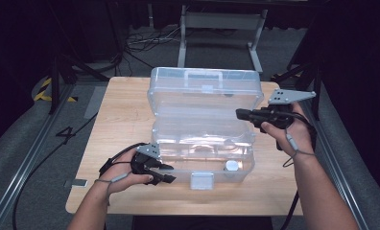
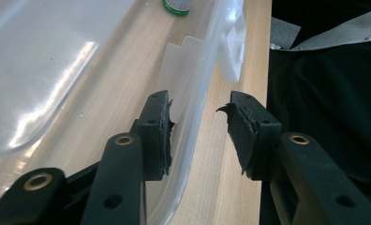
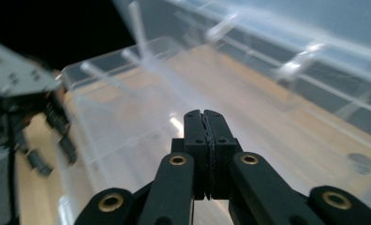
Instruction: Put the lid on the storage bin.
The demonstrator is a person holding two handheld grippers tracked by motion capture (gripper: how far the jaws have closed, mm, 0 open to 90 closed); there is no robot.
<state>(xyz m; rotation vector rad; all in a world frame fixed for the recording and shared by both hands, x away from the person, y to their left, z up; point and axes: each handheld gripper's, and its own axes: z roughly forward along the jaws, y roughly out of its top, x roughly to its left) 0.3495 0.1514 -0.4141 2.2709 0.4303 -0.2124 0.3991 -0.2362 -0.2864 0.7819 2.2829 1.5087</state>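
A clear plastic box [image 1: 178,168] stands in the middle of the wooden table [image 1: 121,110], its lid [image 1: 205,88] tipped up and back. A small bottle [image 1: 232,166] with a pale cap stands inside near the front right corner; its green label [image 2: 176,5] is at the top of the left gripper view. My left gripper [image 1: 170,173] is at the box's front left. It is open and straddles the front wall [image 2: 193,122], one jaw inside and one outside. My right gripper [image 1: 238,113] hovers over the box's right rim, shut with nothing between its pads [image 3: 204,140].
A white latch [image 1: 202,180] hangs at the middle of the box's front wall, close to the table's near edge. Cables and a metal frame stand on the floor beyond the table. The right gripper view has the left hand and its gripper [image 3: 33,117] across the box.
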